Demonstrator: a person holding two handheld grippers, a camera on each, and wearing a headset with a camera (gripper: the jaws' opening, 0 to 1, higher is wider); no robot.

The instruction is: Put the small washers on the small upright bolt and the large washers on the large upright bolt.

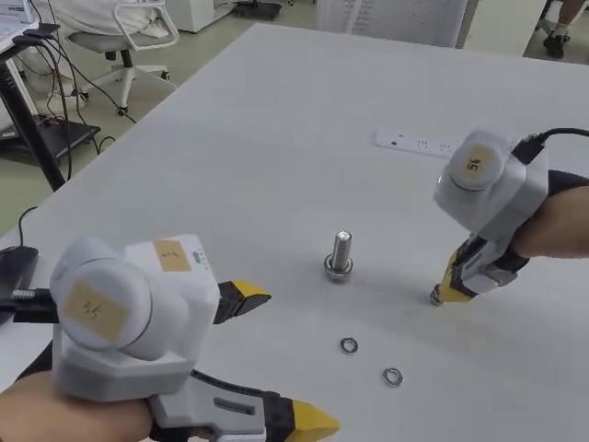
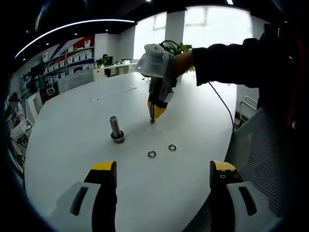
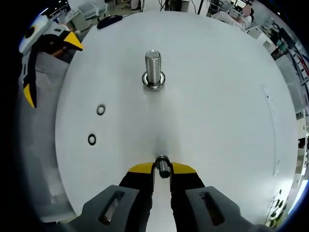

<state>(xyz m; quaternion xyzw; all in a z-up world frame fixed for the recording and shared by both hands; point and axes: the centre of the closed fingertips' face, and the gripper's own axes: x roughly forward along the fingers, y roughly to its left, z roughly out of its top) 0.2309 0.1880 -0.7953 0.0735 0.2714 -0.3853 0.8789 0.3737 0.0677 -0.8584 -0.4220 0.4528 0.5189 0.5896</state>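
Small bolt [image 3: 162, 166] is being pinched upright by the right gripper [image 3: 162, 170]; the open left gripper [image 2: 163, 167] is probably needing a small washer [image 1: 349, 346] next.

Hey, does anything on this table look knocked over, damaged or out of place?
Nothing looks damaged or spilled. The large bolt stands upright and two washers lie flat on the table. Only oddity: the right gripper is shut on a small metal piece, likely the small bolt, held at the table.

It was an open-plan office: a big white worktop [image 1: 276, 138], a swivel chair [image 1: 106, 41], shelves [image 2: 72, 50], bright windows [image 2: 215, 26] and a plant [image 2: 179, 48].
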